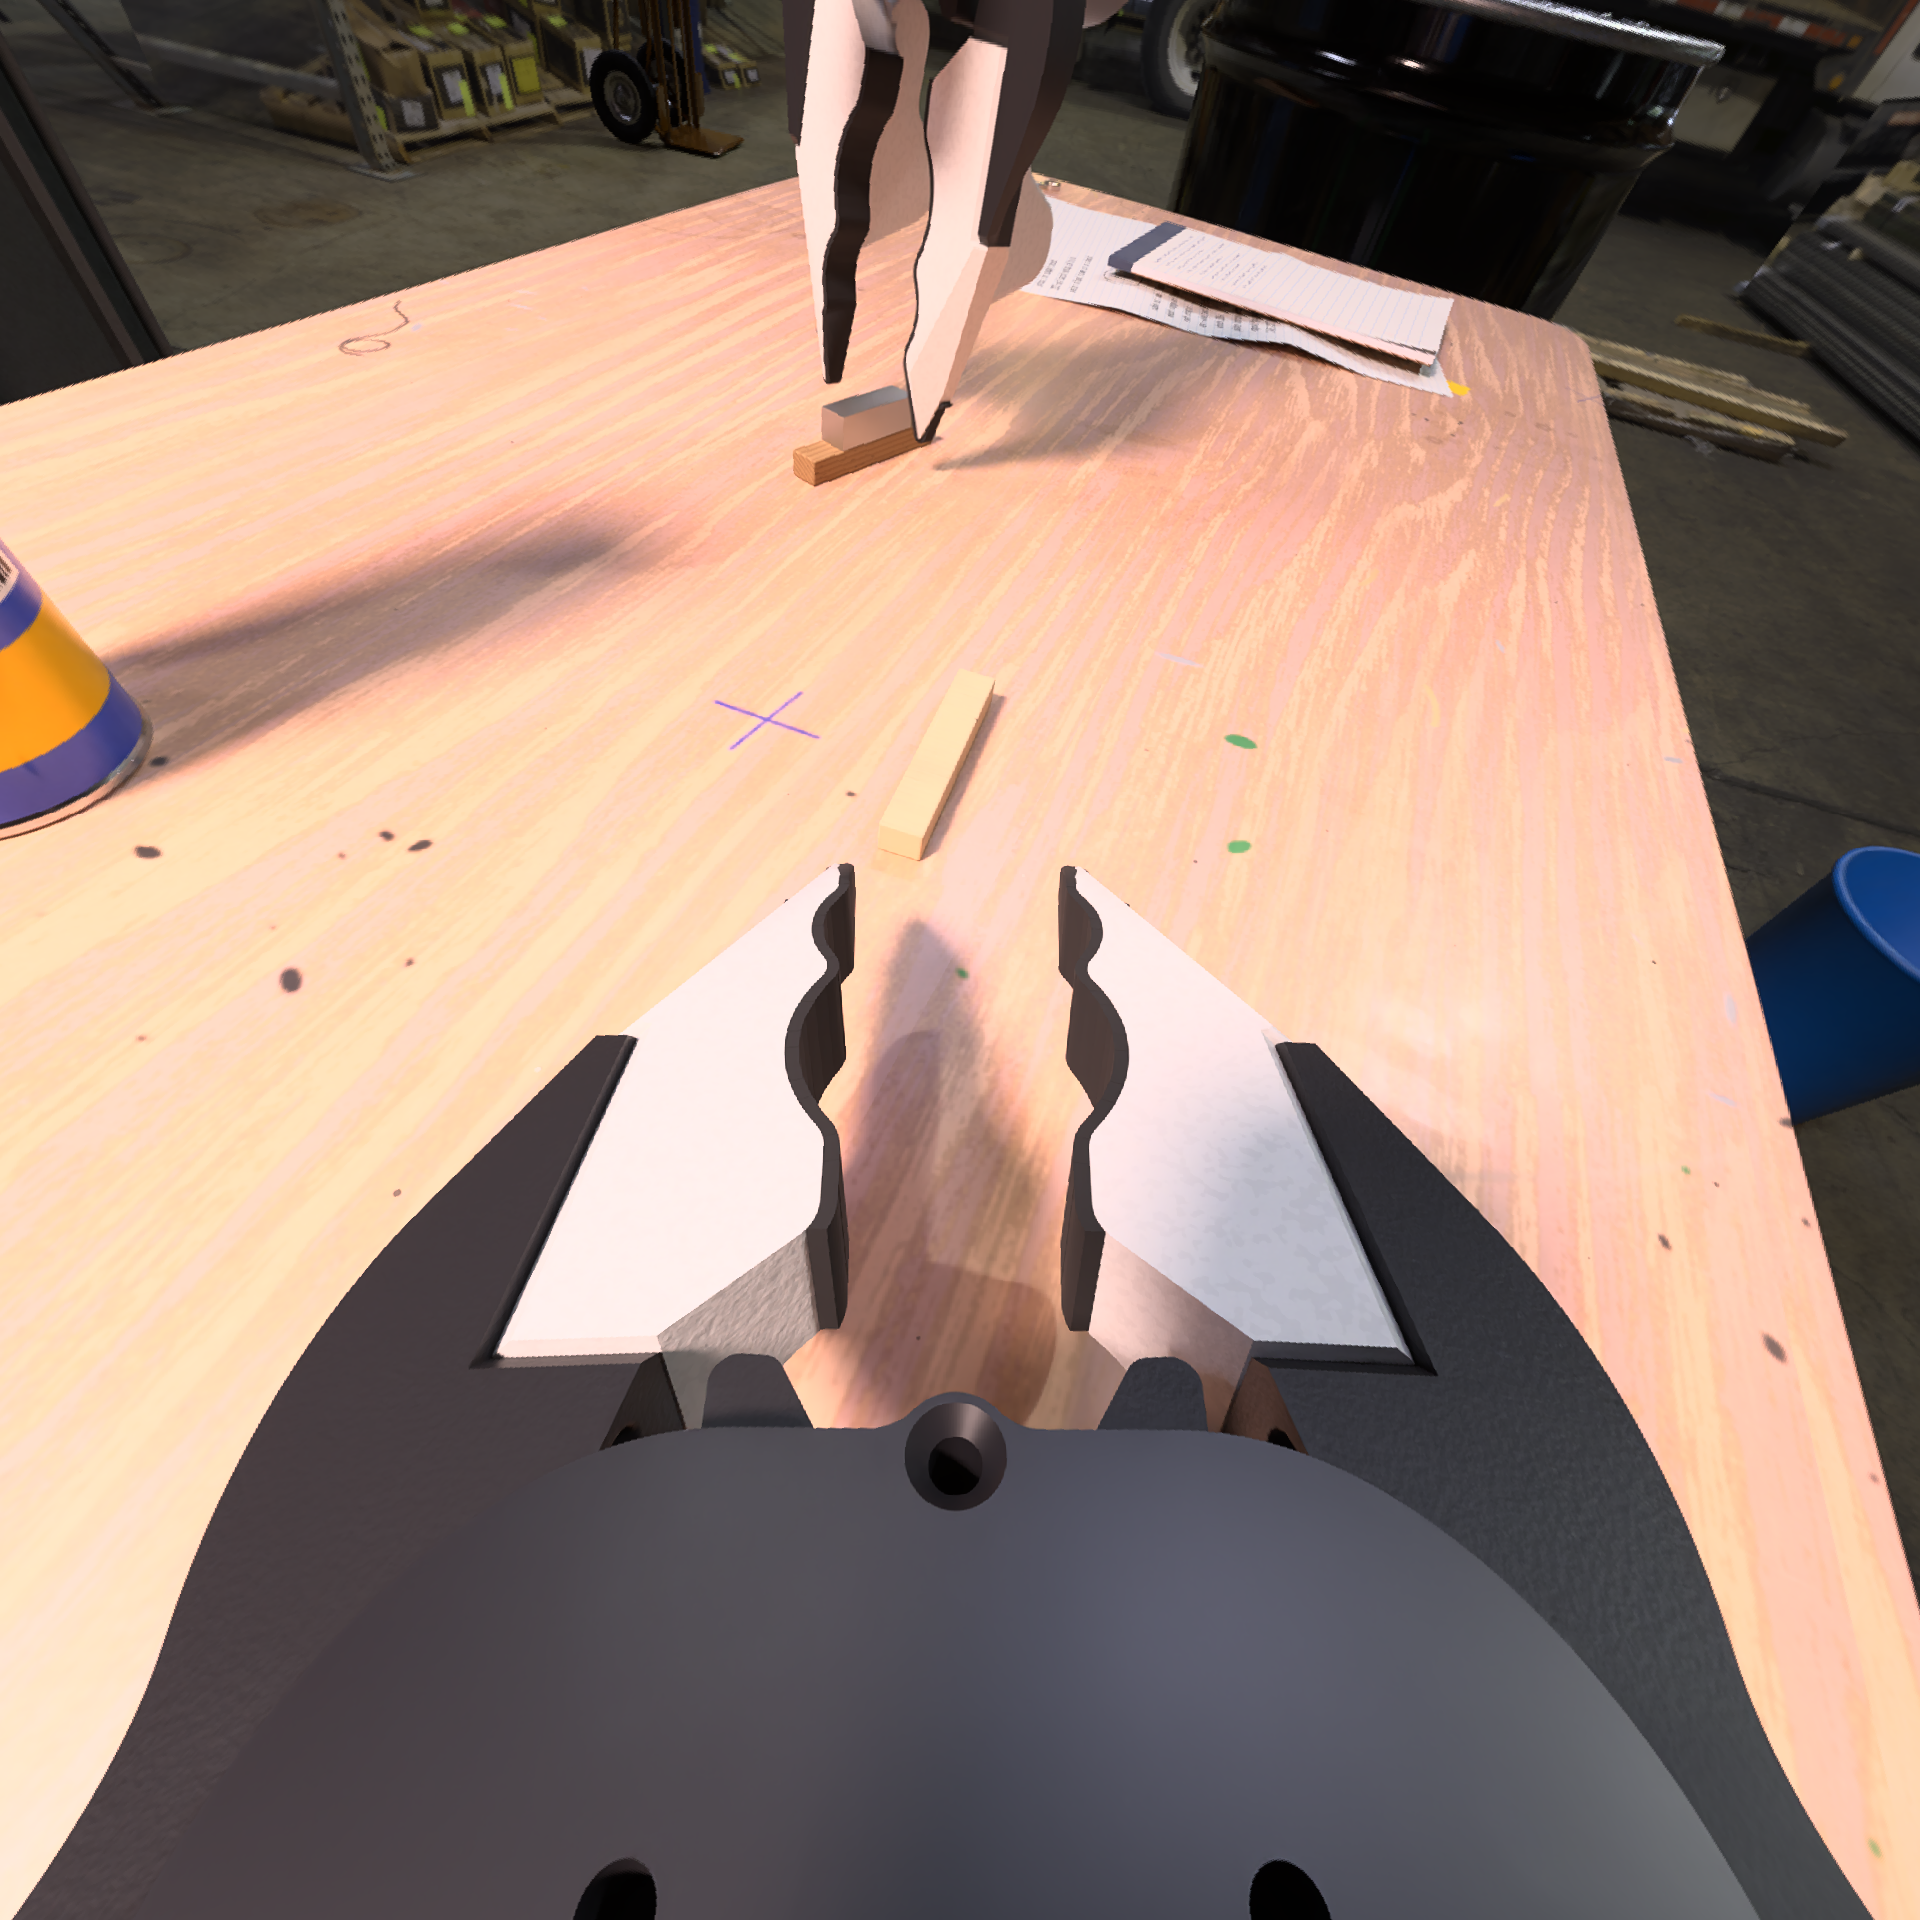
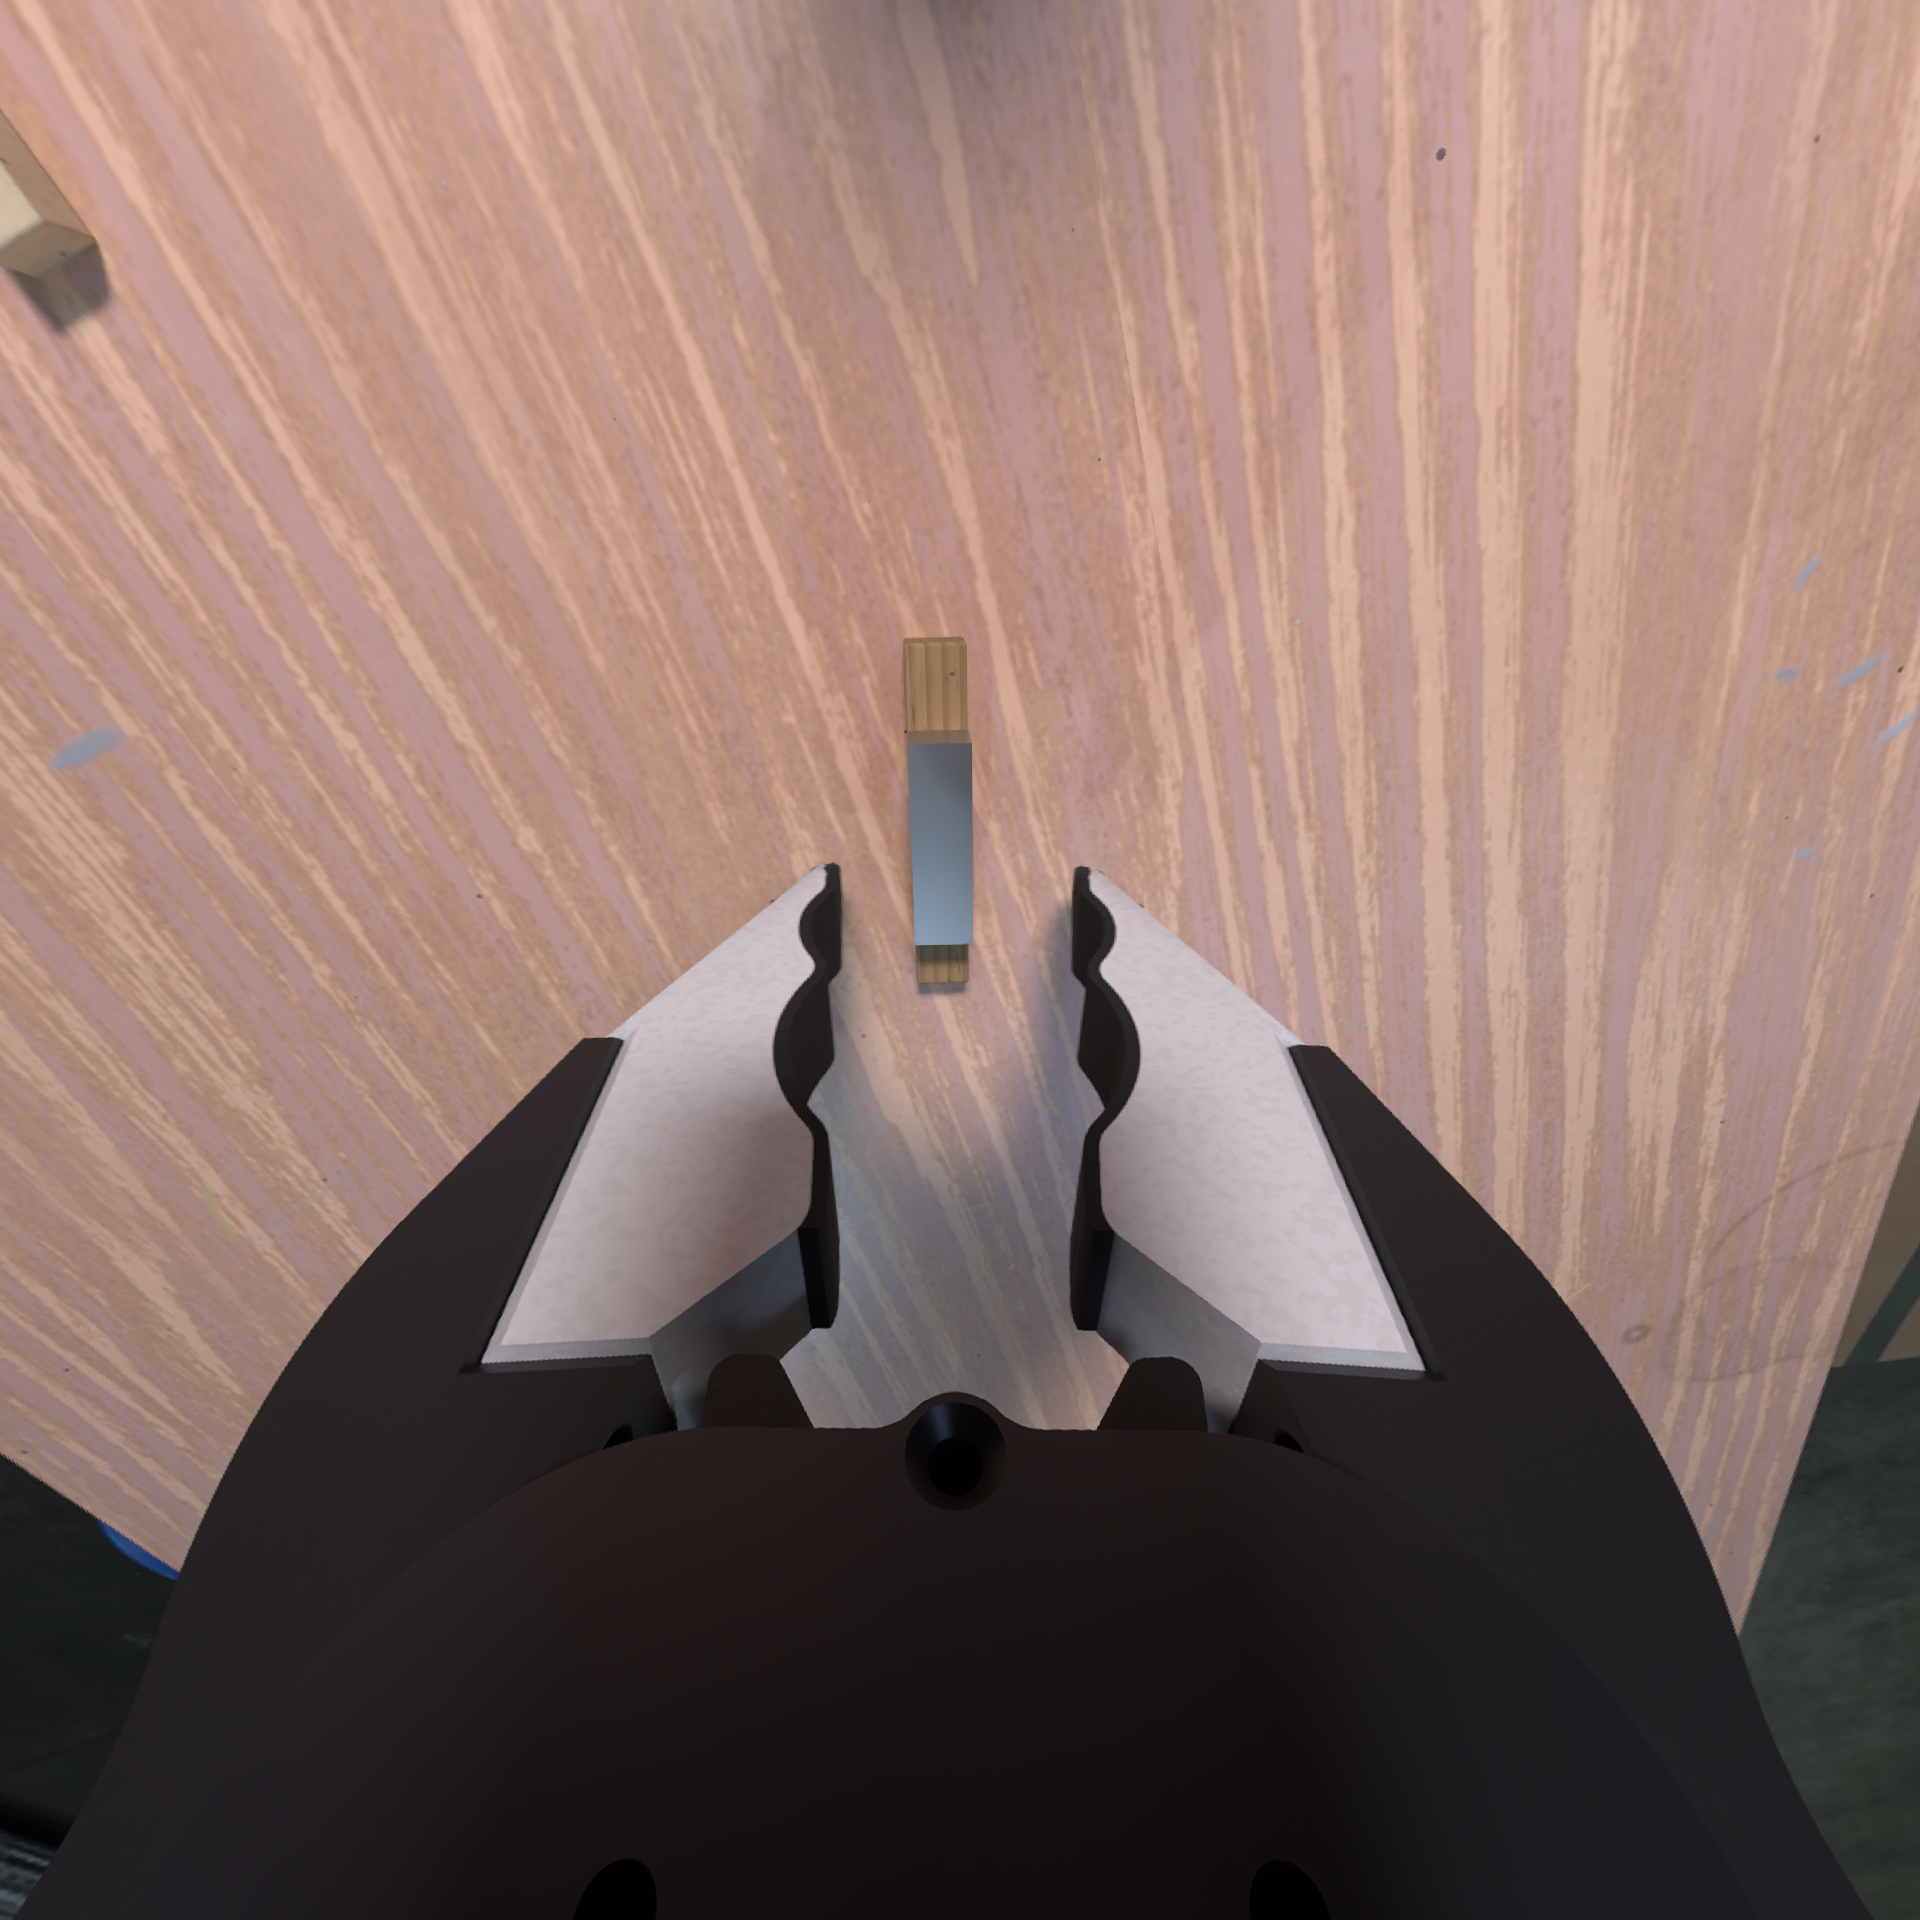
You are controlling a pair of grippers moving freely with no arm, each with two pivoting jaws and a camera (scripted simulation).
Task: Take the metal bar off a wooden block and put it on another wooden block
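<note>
Now my right gripper (image 2: pixel 954 883) hangs fingers spread over the metal bar (image 2: pixel 940 836), atop the darker wooden block (image 2: pixel 936 686) at twelve o'clock. Stiff, slick, probably heavy; I'd pinch its long sides mid-length.

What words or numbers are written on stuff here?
Papers, far end: print too small to read.
Orange and blue can, left edge: label cut off, unreadable.
Shelf boxes: yellow labels too blurred.
Table: only a purple cross, no words.
</note>
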